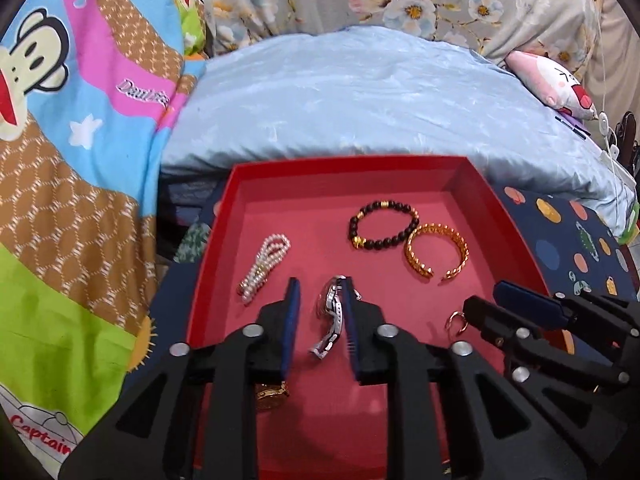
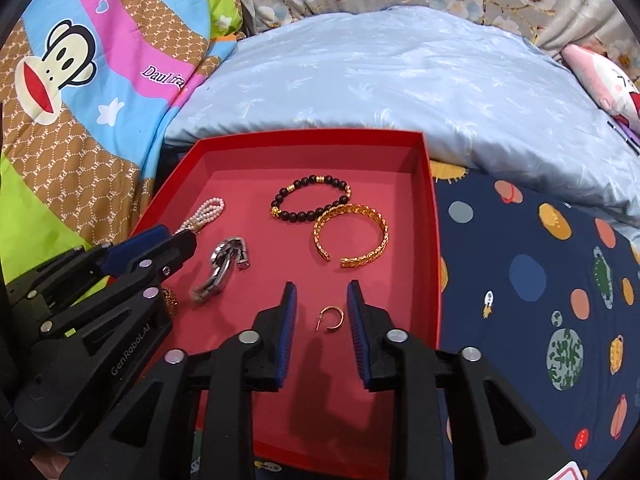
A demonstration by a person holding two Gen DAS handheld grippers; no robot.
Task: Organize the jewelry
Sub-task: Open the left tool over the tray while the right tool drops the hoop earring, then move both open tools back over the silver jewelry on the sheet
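A silver watch lies on the floor of the red tray, between the parted jaws of the left gripper; whether the right pad touches it is unclear. A small gold hoop earring lies loose between the right gripper's parted jaws. Farther back lie a pearl bracelet, a black bead bracelet and a gold cuff.

One red tray, three bracelets, one watch, one earring
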